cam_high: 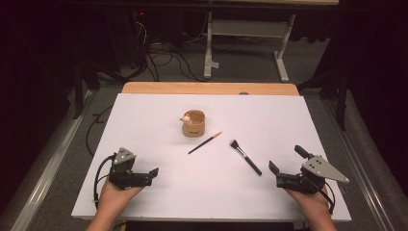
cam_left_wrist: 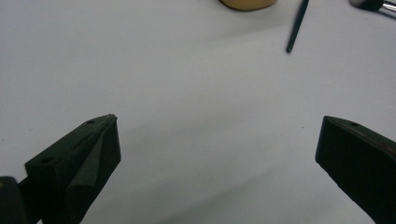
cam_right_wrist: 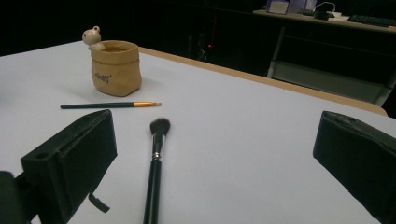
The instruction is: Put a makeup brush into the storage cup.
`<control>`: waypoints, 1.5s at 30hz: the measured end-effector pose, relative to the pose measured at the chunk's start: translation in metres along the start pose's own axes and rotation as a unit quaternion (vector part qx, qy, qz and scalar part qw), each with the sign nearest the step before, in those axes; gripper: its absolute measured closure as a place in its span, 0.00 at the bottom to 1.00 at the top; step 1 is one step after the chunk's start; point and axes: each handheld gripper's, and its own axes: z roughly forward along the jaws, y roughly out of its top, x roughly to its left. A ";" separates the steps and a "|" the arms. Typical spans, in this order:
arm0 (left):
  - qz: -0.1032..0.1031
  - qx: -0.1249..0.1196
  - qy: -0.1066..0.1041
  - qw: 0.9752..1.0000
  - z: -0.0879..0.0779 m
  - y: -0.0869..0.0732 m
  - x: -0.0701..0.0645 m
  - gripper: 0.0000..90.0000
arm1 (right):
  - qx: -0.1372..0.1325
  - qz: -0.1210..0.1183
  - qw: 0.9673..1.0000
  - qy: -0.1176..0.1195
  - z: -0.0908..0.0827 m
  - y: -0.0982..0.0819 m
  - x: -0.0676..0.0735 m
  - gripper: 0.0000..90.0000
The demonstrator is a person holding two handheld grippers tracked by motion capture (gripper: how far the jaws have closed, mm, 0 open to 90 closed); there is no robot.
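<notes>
While both grippers rest near the front edge of the table (cam_high: 144, 110), the things nearest them lie untouched in the middle: a makeup brush (cam_high: 245, 157) with a black handle and dark bristles, and a thin pencil-like brush (cam_high: 205, 143) with an orange tip. The makeup brush lies at a slant just ahead and to the left of the right gripper (cam_high: 285, 167), bristles pointing far. The thin brush lies to its left, well apart from it, with its tip pointing toward a tan cup (cam_high: 193, 123) that stands farther back and carries a small figure on its rim. The right gripper's jaws are spread wide and hold nothing. The left gripper (cam_high: 153, 173), near the left front corner, is likewise spread wide over bare white tabletop.
</notes>
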 end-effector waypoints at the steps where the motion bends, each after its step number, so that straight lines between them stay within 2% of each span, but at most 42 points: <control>1: -0.002 0.000 0.002 1.000 -0.001 0.001 0.000 0.01 | 0.002 -0.001 1.000 -0.002 0.000 0.000 0.000 0.01; 4: -0.010 0.002 0.000 1.000 -0.004 0.003 0.003 0.01 | 0.003 -0.002 1.000 -0.006 -0.001 0.001 0.000 0.01; 8: -0.019 0.018 -0.003 1.000 -0.006 0.008 0.004 0.01 | 0.005 -0.006 1.000 -0.009 -0.002 0.001 0.000 0.01; 14: -0.008 0.051 -0.007 0.999 -0.010 0.018 0.004 0.01 | 0.002 -0.007 1.000 -0.006 -0.003 0.001 0.000 0.01; 17: 0.008 0.084 -0.010 0.996 -0.008 0.020 0.002 0.01 | 0.001 -0.007 1.000 -0.006 -0.003 0.001 0.000 0.01; 20: 0.015 0.098 -0.010 0.995 -0.006 0.020 0.001 0.01 | 0.001 -0.007 1.000 -0.005 -0.003 0.001 0.001 0.01; 27: -0.006 0.117 -0.026 0.993 -0.004 0.022 0.005 0.01 | 0.000 -0.007 1.000 -0.003 -0.003 0.001 0.003 0.01; 30: -0.015 0.136 -0.029 0.990 -0.001 0.023 0.007 0.01 | 0.001 -0.006 1.000 -0.004 -0.004 0.001 0.003 0.01; 38: -0.011 0.178 -0.038 0.983 0.002 0.029 0.009 0.01 | 0.002 -0.009 1.000 -0.004 -0.003 0.001 0.003 0.01; 39: -0.009 0.186 -0.041 0.982 0.001 0.032 0.009 0.01 | 0.002 -0.008 1.000 -0.005 -0.003 0.001 0.003 0.01; 40: -0.009 0.186 -0.041 0.982 0.001 0.032 0.009 0.01 | 0.002 -0.008 1.000 -0.005 -0.003 0.001 0.003 0.01; 43: -0.003 0.199 -0.038 0.979 0.000 0.038 0.009 0.01 | 0.002 -0.008 1.000 -0.004 -0.003 0.001 0.003 0.01; 44: 0.000 0.205 -0.035 0.978 0.000 0.039 0.008 0.01 | 0.002 -0.008 1.000 -0.005 -0.004 0.001 0.003 0.01; 45: 0.004 0.216 -0.036 0.976 0.000 0.041 0.008 0.01 | 0.002 -0.008 1.000 -0.004 -0.004 0.001 0.003 0.01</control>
